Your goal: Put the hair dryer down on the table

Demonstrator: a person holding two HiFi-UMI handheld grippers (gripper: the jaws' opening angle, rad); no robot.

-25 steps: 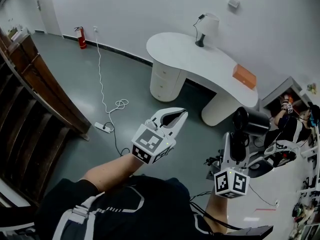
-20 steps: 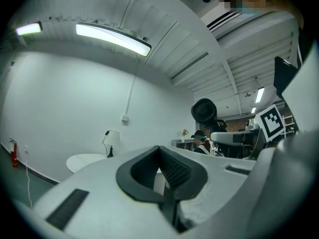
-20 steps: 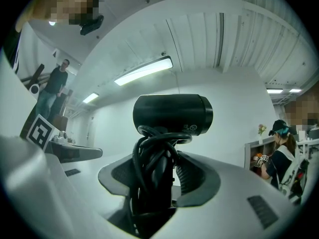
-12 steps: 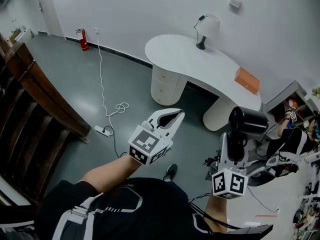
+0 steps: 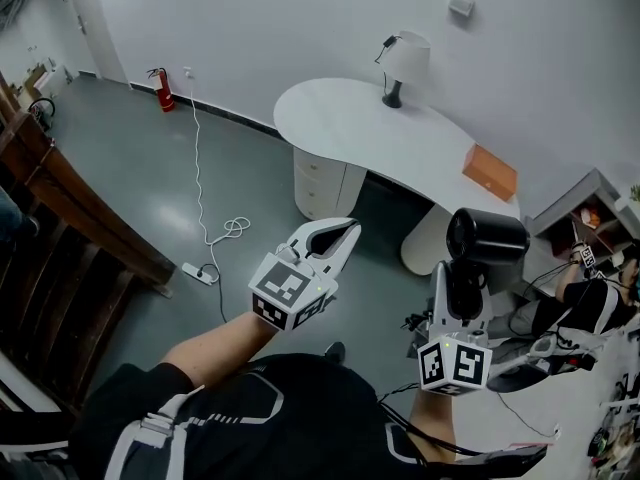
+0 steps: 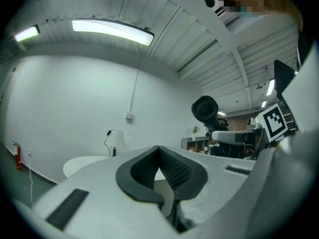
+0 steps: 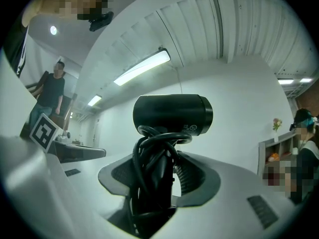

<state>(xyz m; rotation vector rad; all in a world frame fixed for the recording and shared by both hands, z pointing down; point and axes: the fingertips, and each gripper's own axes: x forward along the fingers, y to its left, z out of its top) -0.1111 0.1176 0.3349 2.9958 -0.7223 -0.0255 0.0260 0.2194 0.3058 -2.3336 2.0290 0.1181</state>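
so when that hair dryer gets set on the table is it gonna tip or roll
Probably top-heavy: the hair dryer has a fat round barrel over a slim handle, so stood up it would likely tip. Laid down, the barrel may roll a little. The cord looped round the handle looks loose and could flop free.

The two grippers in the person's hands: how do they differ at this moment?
The left gripper holds nothing, jaws together; the right gripper is clamped on the cord-wrapped handle of a black hair dryer. The left gripper leans to the right in the head view; the right gripper stands nearly upright. Both are white with a marker cube.
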